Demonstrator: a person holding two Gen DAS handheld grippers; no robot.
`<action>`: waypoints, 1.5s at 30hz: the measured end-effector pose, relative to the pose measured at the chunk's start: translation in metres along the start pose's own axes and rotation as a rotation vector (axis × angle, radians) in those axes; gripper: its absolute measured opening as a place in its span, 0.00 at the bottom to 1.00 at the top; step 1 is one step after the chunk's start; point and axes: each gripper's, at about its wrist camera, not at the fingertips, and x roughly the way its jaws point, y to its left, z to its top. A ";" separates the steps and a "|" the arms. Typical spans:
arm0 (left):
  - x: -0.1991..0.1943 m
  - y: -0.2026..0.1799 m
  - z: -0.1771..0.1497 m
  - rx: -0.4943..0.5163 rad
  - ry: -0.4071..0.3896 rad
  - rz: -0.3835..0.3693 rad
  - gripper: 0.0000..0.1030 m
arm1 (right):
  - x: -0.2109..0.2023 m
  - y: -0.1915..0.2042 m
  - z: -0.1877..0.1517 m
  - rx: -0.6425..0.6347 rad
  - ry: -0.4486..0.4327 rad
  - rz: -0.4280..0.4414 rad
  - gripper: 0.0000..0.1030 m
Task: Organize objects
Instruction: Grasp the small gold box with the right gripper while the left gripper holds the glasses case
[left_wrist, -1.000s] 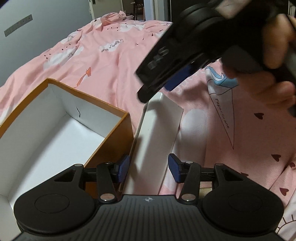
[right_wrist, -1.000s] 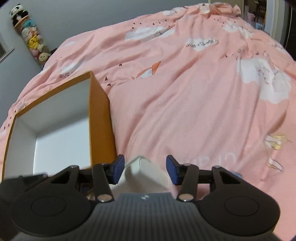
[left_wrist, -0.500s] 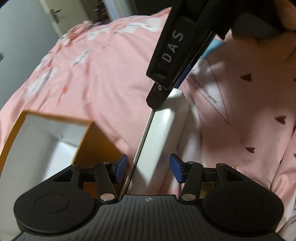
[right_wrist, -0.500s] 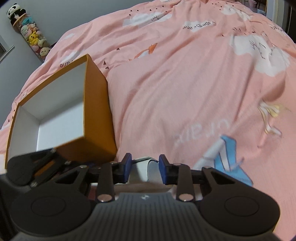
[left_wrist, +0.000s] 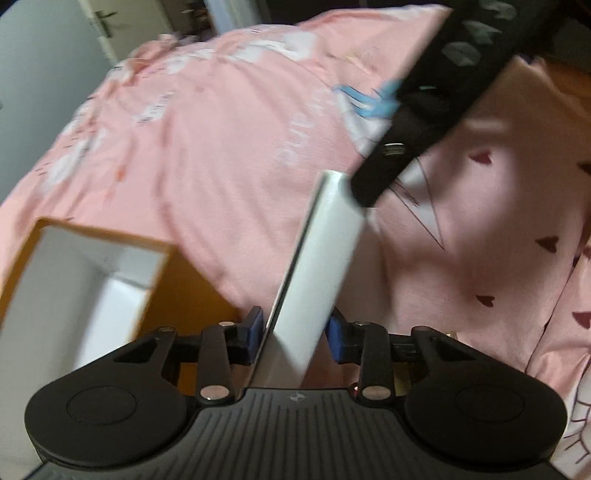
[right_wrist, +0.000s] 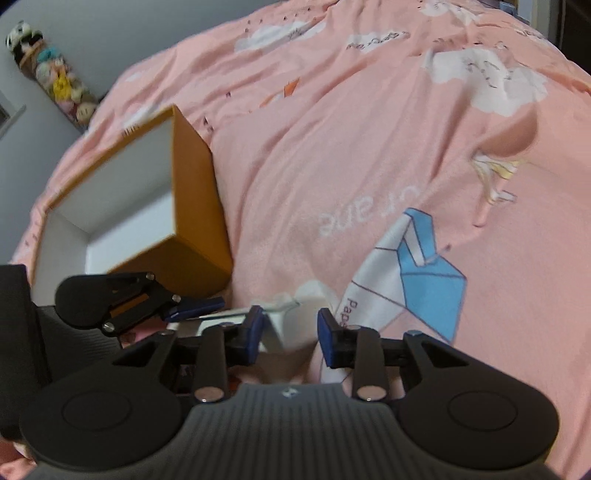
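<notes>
White box (left_wrist: 314, 266): seen edge-on in the left wrist view, held upright between the two blue pads of the left gripper (left_wrist: 295, 334); it stands just right of the orange box (left_wrist: 181, 295).
Left gripper: its jaws are drawn in against both faces of the white box, so the box is gripped.
Right gripper (right_wrist: 290, 334): its jaws stand part-way apart around the far end of the white box (right_wrist: 291, 317); the pads (right_wrist: 327, 339) are not seen to touch it. In the left wrist view a black finger of the right gripper (left_wrist: 384, 173) is seen at the far top corner of the white box.
Orange box: open, white inside, set on the pink bedspread (right_wrist: 369, 147), left of both grippers.
Change from half a second ago: the right gripper's gap is wider than it was; the left gripper's gap is narrower and now closed on the white box, which is seen tilted more to the right; the scene is blurred by motion.
</notes>
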 end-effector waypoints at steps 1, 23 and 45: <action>-0.007 0.005 0.000 -0.038 -0.002 0.002 0.36 | -0.006 0.000 -0.001 0.015 -0.002 0.008 0.36; -0.142 0.064 -0.052 -0.560 -0.192 0.098 0.32 | 0.068 0.010 -0.063 0.322 0.418 0.044 0.71; -0.160 0.092 -0.074 -0.677 -0.224 0.148 0.32 | 0.081 0.034 -0.065 0.370 0.357 -0.020 0.55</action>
